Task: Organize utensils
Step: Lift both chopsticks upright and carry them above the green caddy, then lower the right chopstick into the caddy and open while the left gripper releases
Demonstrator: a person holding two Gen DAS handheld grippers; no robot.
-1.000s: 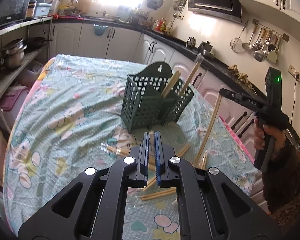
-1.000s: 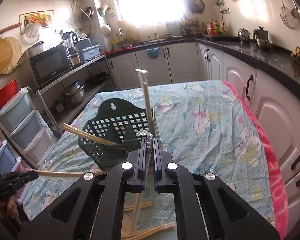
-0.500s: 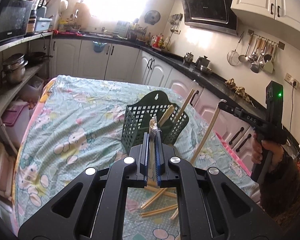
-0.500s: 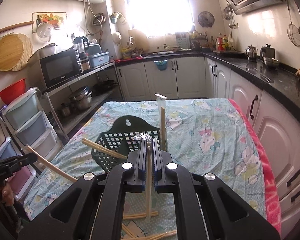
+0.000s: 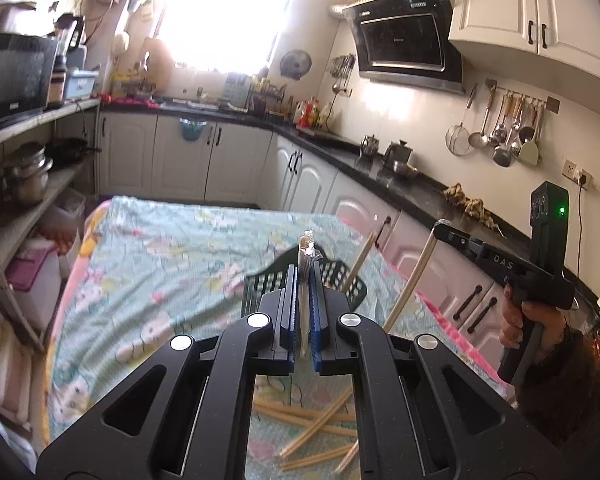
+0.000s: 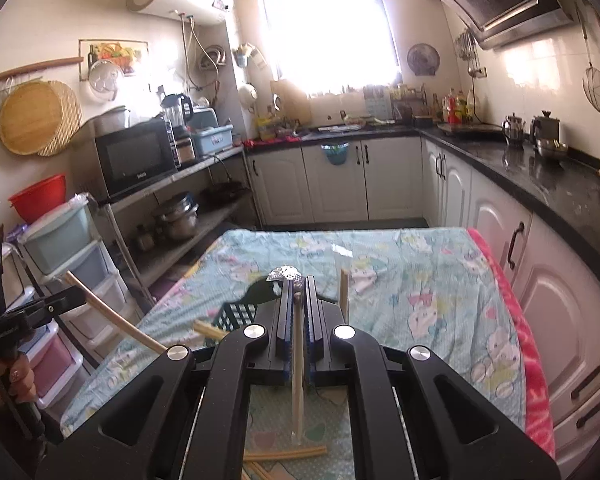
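Observation:
My left gripper (image 5: 304,276) is shut on a plastic-wrapped pale wooden chopstick (image 5: 307,248), held above the table. Straight behind its fingers, mostly hidden, stands the dark green lattice basket (image 5: 260,286) with a chopstick (image 5: 360,256) leaning out of it. My right gripper (image 6: 298,284) is shut on another wrapped chopstick (image 6: 297,380) that hangs down from the jaws. The left wrist view shows that gripper (image 5: 440,232) at the right with its chopstick (image 5: 414,276) slanting down. Several loose chopsticks (image 5: 316,420) lie crossed on the cloth below both grippers.
The table carries a pale green cartoon-print cloth (image 5: 160,248) with a pink edge (image 6: 528,352) on the right. White cabinets (image 6: 572,320) under a black counter run close along that side. Shelves and plastic drawers (image 6: 60,248) stand to the left.
Both grippers have risen with their chopsticks and tilted up. The basket and the loose chopsticks now sit lower in both views, and more of the kitchen shows.

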